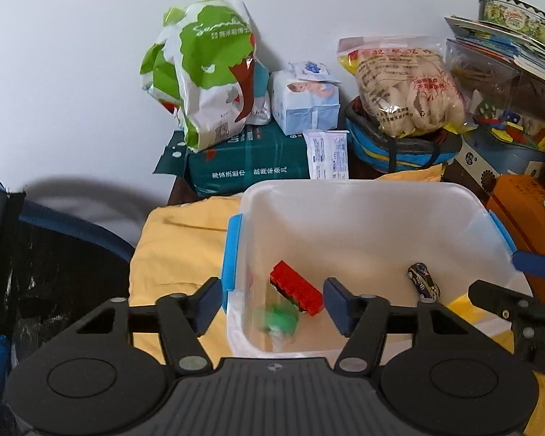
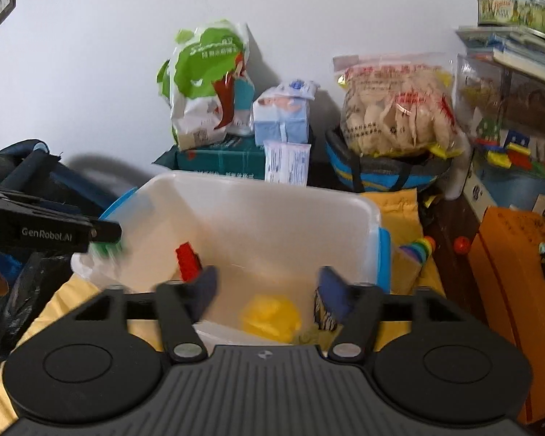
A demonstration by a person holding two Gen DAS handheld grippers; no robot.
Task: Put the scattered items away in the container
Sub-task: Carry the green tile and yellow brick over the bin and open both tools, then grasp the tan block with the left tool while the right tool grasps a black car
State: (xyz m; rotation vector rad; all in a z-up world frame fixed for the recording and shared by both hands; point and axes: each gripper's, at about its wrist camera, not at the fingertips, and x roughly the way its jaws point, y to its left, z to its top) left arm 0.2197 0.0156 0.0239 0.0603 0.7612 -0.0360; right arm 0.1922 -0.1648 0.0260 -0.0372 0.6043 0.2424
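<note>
A clear plastic container (image 1: 363,200) with blue latches stands on a yellow cloth (image 1: 178,247). Inside lie a red brick (image 1: 297,287) and a small toy car (image 1: 423,279). A blurred green toy (image 1: 278,321) is in mid-air or just landed below my left gripper (image 1: 272,301), which is open over the container's near left corner. In the right wrist view my right gripper (image 2: 267,290) is open over the container (image 2: 272,196), with a blurred yellow toy (image 2: 270,318) below it beside the toy car (image 2: 323,314). The red brick (image 2: 188,261) and green toy (image 2: 107,249) show there too.
Bags and packs stand behind the container: a green and white bag (image 1: 207,80), a tissue pack (image 1: 305,98), a snack bag (image 1: 403,87). An orange box (image 2: 516,272) and toy shelves are at the right. A rainbow toy (image 2: 418,249) lies right of the container. A dark bag (image 1: 36,254) is left.
</note>
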